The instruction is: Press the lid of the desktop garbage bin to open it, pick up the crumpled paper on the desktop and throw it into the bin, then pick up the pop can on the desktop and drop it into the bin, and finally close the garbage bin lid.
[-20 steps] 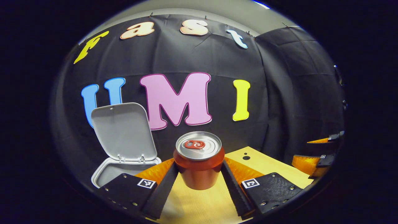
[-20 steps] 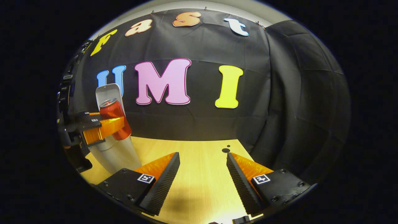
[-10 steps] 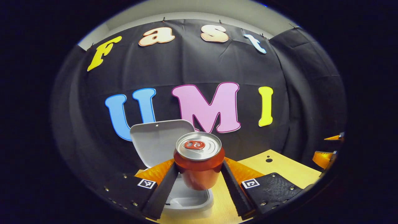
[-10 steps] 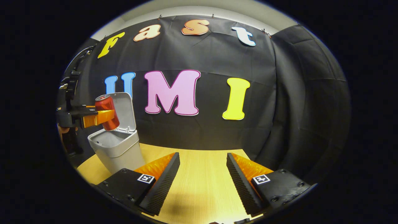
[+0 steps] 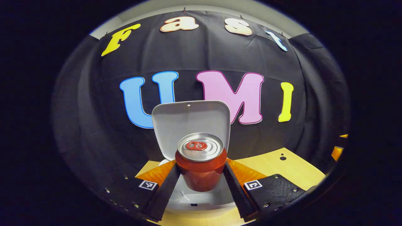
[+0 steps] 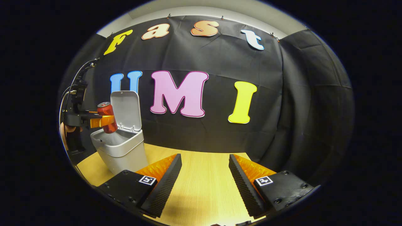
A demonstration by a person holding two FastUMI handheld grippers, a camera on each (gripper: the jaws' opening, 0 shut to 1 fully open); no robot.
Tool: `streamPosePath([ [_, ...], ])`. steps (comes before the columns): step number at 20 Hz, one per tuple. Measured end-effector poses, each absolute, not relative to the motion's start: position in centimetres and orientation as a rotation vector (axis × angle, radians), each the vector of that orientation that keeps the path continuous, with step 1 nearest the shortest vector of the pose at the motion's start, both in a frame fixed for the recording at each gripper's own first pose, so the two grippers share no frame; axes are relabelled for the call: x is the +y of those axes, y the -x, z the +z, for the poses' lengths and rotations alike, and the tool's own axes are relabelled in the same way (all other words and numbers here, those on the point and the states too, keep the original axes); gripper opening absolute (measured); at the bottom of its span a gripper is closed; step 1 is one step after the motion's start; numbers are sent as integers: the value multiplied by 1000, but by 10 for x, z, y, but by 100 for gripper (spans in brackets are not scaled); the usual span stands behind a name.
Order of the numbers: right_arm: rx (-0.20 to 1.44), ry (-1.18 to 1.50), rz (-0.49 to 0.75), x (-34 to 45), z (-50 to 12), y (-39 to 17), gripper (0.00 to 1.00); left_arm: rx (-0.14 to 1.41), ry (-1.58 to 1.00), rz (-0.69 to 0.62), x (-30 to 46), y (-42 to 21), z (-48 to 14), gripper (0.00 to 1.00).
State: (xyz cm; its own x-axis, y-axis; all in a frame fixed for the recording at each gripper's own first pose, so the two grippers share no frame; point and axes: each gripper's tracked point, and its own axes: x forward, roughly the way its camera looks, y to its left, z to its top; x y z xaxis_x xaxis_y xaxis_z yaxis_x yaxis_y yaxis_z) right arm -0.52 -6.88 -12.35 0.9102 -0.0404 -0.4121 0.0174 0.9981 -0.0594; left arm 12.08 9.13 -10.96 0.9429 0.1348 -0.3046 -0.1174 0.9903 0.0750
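Observation:
My left gripper [image 5: 201,175] is shut on a red pop can [image 5: 201,169] with a silver top, held upright over the open mouth of the grey bin [image 5: 201,201]. The bin's lid [image 5: 191,125] stands raised behind the can. In the right gripper view the same can [image 6: 106,117] hangs in the left gripper [image 6: 102,121] just above the bin [image 6: 121,149], whose lid [image 6: 125,110] is up. My right gripper [image 6: 204,175] stands open over the wooden table [image 6: 204,188], with nothing between its fingers. What lies inside the bin is hidden.
A person's hand [image 6: 64,130] holds the left gripper at the far left of the right gripper view. The wooden table [image 5: 282,166] carries two small dark holes [image 5: 282,158] near its far right edge. The black cloth wall rises close behind the bin.
The left gripper has carried the can leftwards until it hangs centred over the open bin. The right gripper has drawn back a little and stays open.

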Motion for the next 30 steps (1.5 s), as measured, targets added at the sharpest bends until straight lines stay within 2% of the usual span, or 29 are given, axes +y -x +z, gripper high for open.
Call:
streamPosePath([
  [16,468,54,-60,-70,-137,16,98,384,-25,232,131,-121,-148,86],
  [18,474,50,-59,-68,-139,17,98,369,-41,231,132,-123,-145,87],
  [20,479,49,-60,-67,-140,17,98,363,-49,220,129,-126,-143,93],
  [24,470,51,-53,-63,-137,16,98,348,-49,215,126,-124,-132,93],
  [30,492,45,-51,-65,-142,20,98,276,-27,223,131,-136,-81,93],
])
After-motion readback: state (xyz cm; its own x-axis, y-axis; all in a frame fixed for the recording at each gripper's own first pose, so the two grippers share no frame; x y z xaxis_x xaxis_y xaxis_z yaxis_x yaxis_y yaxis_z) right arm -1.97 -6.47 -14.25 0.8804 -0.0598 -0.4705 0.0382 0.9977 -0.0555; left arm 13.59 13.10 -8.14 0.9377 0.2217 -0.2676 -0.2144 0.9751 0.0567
